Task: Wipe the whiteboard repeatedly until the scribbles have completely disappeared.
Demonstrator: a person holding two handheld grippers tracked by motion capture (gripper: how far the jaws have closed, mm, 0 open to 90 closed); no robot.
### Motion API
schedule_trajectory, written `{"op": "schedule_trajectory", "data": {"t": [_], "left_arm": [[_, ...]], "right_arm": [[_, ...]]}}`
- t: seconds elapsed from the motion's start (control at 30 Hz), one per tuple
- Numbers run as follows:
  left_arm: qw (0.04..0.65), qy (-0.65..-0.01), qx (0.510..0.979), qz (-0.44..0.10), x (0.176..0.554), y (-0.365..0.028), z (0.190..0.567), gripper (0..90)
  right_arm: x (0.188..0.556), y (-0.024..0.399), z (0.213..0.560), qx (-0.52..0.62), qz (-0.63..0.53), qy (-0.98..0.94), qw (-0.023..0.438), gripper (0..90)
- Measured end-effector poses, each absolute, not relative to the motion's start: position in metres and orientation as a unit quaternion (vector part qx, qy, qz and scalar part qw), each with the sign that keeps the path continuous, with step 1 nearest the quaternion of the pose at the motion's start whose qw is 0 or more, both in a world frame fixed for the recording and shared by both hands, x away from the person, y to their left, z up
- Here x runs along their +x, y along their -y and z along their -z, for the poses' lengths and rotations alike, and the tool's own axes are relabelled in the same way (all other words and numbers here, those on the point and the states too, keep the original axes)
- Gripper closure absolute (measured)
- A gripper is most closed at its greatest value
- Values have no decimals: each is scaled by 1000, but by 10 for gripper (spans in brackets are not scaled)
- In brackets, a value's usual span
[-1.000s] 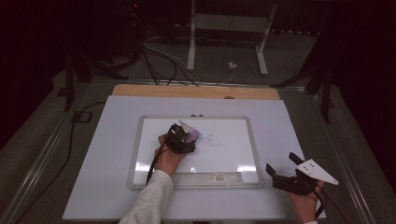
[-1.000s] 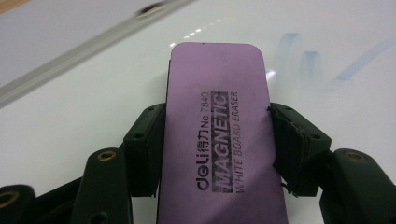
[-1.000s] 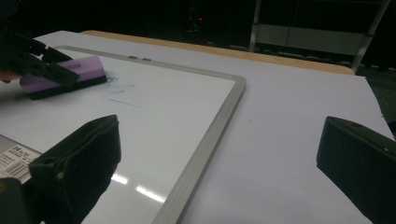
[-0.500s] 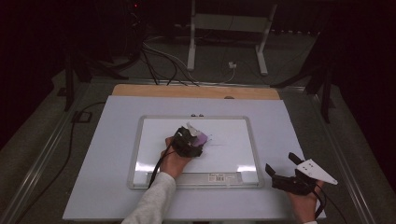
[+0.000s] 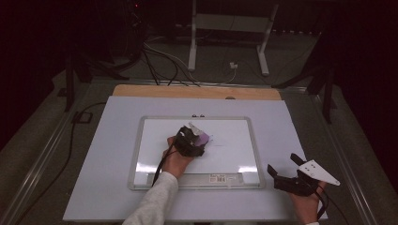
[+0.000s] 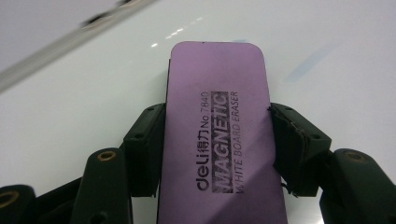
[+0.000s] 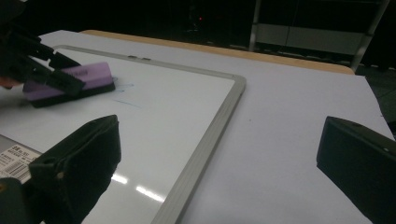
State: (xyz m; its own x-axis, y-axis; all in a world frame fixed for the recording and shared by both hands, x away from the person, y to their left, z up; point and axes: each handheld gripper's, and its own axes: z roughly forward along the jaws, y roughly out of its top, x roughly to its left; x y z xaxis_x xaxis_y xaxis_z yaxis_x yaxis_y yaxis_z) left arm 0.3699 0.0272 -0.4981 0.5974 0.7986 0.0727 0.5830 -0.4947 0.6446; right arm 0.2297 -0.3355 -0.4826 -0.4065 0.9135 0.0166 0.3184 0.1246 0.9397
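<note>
Left tongs (image 5: 201, 139) pinching a purple eraser (image 6: 219, 135) by its long sides, pads pressed on both edges, printed face "MAGNETIC WHITE BOARD ERASER" up toward the camera. Eraser sits flat on the whiteboard (image 5: 234, 123), roughly mid-board, a little left of center in the high view. Faint blue marker strokes (image 7: 126, 103) on the board just beside the eraser's far end; looks like a thin line or two, too pale to read properly. Left hand (image 5: 176, 157) and light sleeve come in from the bottom edge over the board's lower frame. Whiteboard lies on a pale sheet covering the surface (image 5: 300, 126), wooden strip showing along the far edge. Right tongs (image 5: 281, 174) spread wide, nothing between the pads, held off the board's right corner near the front edge of the surface, well apart from the eraser. Barcode sticker (image 5: 220, 178) on the board's lower frame.
</note>
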Motion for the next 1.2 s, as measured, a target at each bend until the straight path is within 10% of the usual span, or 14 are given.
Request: {"op": "schedule_trajectory", "data": {"t": [0.27,0.8,1.2], "left_arm": [[284,-466,815,-196,394,-51,499,419],[320,-380,855,-149,376,0,501,418],[286,-472,812,-192,408,-33,499,419]], "right_arm": [[230,335,483,450,-484,-685,306,1],[230,334,483,448,-484,-686,307,1],[230,336,483,451,-484,-684,308,2]]}}
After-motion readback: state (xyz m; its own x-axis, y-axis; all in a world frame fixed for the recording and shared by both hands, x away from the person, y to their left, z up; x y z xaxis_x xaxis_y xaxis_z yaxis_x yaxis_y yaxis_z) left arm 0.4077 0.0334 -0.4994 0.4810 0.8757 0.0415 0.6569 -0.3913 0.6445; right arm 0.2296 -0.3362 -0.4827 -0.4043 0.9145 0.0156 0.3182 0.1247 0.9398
